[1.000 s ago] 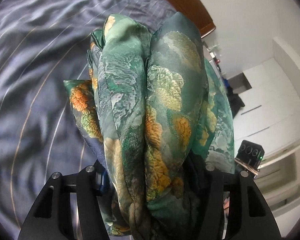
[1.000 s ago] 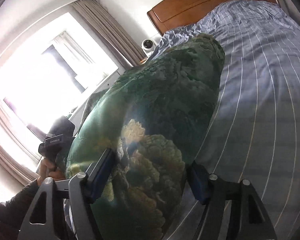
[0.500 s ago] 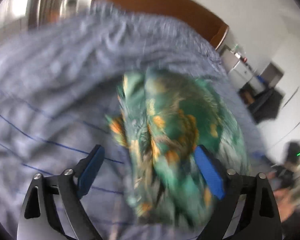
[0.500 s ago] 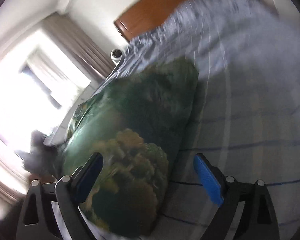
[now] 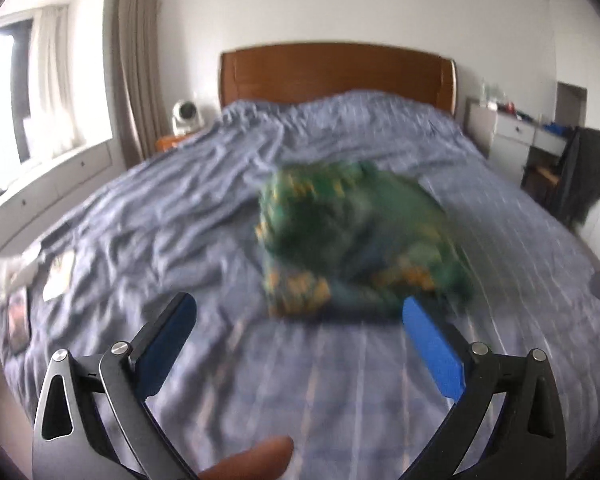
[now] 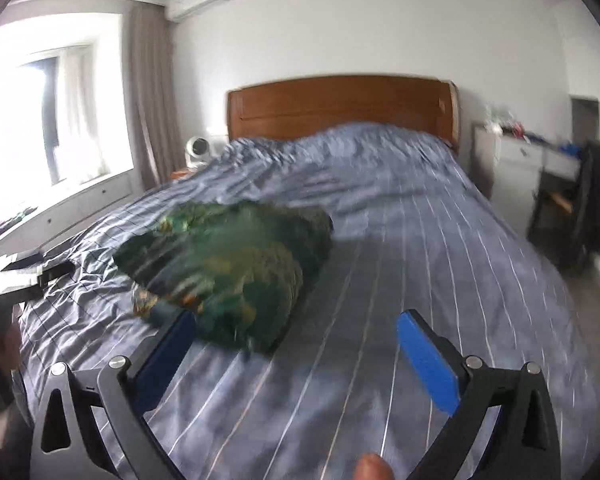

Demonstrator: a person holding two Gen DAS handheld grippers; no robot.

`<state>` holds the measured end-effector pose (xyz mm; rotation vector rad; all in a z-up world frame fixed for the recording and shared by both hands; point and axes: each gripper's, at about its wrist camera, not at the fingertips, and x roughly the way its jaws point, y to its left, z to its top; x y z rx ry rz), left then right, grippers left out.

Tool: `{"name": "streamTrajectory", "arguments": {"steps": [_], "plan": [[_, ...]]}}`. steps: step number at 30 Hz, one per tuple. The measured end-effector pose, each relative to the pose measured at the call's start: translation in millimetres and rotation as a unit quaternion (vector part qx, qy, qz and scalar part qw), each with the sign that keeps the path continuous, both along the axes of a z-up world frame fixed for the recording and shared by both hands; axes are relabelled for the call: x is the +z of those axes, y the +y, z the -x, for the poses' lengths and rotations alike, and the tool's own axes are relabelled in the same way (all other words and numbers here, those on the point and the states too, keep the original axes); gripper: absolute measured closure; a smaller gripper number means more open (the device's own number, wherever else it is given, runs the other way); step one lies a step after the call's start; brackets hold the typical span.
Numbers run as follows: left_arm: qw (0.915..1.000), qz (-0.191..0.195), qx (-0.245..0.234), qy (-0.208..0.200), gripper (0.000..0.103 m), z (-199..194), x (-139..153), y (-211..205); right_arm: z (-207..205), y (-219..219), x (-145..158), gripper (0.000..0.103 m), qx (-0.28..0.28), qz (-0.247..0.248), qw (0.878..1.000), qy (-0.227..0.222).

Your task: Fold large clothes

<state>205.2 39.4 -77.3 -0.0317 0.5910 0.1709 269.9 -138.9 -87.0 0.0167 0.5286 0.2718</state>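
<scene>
A folded green garment (image 5: 356,240) with an orange and gold print lies as a thick bundle on the blue-grey striped bed cover (image 5: 172,216). It looks blurred. My left gripper (image 5: 296,308) is just short of its near edge, jaws opening wide, blue pads clear of the cloth. In the right wrist view the same garment (image 6: 228,268) lies left of centre on the cover (image 6: 420,260). My right gripper (image 6: 296,318) is also opening; its left pad is beside the bundle's near corner and nothing is pressed between the pads.
A wooden headboard (image 5: 336,72) closes the far end of the bed. A window and curtain (image 5: 136,60) are on the left, with a small white device (image 5: 186,116). White drawers (image 5: 512,136) and dark clothing (image 5: 584,176) stand at the right. Small flat items (image 5: 58,276) lie near the bed's left edge.
Both grippers held the bundle a second ago. They have opened, let it go and drawn back, and the bundle now lies on the bed ahead of them.
</scene>
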Motion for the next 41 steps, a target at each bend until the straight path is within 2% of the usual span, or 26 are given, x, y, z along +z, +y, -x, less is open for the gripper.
{"name": "streamTrajectory", "arguments": {"steps": [2, 5, 10, 14, 18, 24, 29, 35, 41], "plan": [[0.9999, 0.010, -0.001, 0.011, 0.000, 16, 1, -9, 15, 6, -4, 0.000, -0.020, 0.028, 0.999, 0.017], [1.0000, 0.003, 0.004, 0.006, 0.000, 32, 12, -21, 30, 20, -2, 0.000, -0.024, 0.062, 0.998, 0.014], [0.9995, -0.026, 0.016, 0.009, 0.000, 45, 41, -40, 52, 29, 19, 0.000, -0.009, 0.067, 0.998, 0.017], [0.9993, -0.023, 0.007, 0.029, 0.000, 50, 51, -48, 55, 36, 39, 0.000, -0.026, 0.078, 0.996, 0.034], [0.9987, -0.019, 0.002, 0.047, 0.000, 54, 53, -53, 64, 37, 41, 0.000, -0.035, 0.077, 0.995, 0.051], [0.9988, -0.027, 0.010, 0.041, 0.000, 63, 61, -56, 76, 35, 31, 0.000, -0.041, 0.092, 0.992, 0.071], [0.9990, -0.010, 0.014, 0.041, 0.000, 68, 68, -48, 88, 41, 43, 0.000, -0.030, 0.095, 0.993, 0.057], [0.9993, -0.009, 0.018, 0.032, 0.000, 76, 70, -42, 97, 53, 54, 0.000, -0.022, 0.103, 0.994, 0.035], [0.9994, -0.022, 0.020, 0.016, 0.000, 83, 73, -47, 100, 52, 52, 0.000, -0.025, 0.103, 0.993, 0.042]]}}
